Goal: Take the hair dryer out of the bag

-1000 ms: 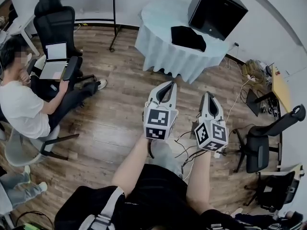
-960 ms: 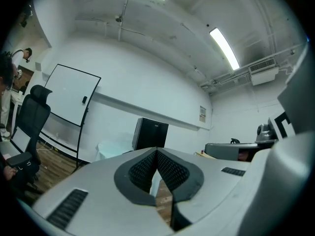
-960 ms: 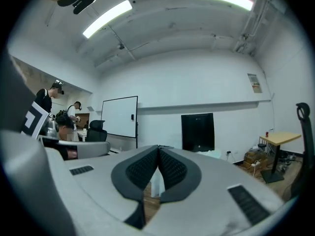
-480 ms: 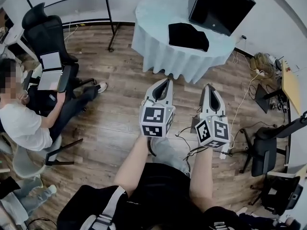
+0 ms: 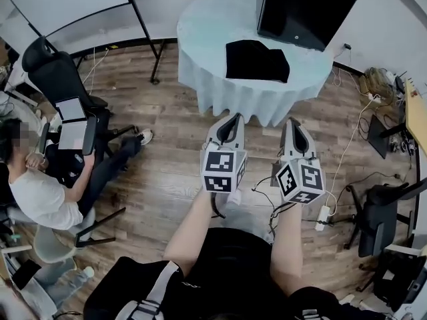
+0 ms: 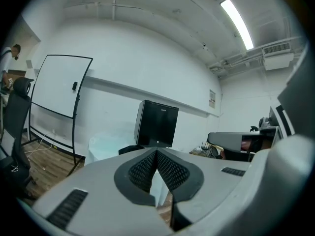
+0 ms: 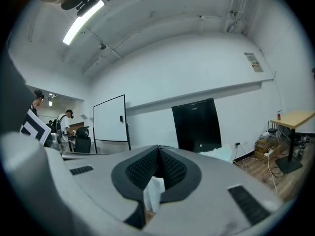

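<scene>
Left gripper [image 5: 234,116]: jaws closed together, nothing between them. Right gripper [image 5: 292,121]: pads meeting, also empty. In the head view both are held side by side at frame centre, tips toward the round table [image 5: 200,39] at upper centre. Black bag [image 5: 257,61] lies on its pale cloth, just below a black cabinet [image 5: 303,9]. Hair dryer cannot be seen.
</scene>
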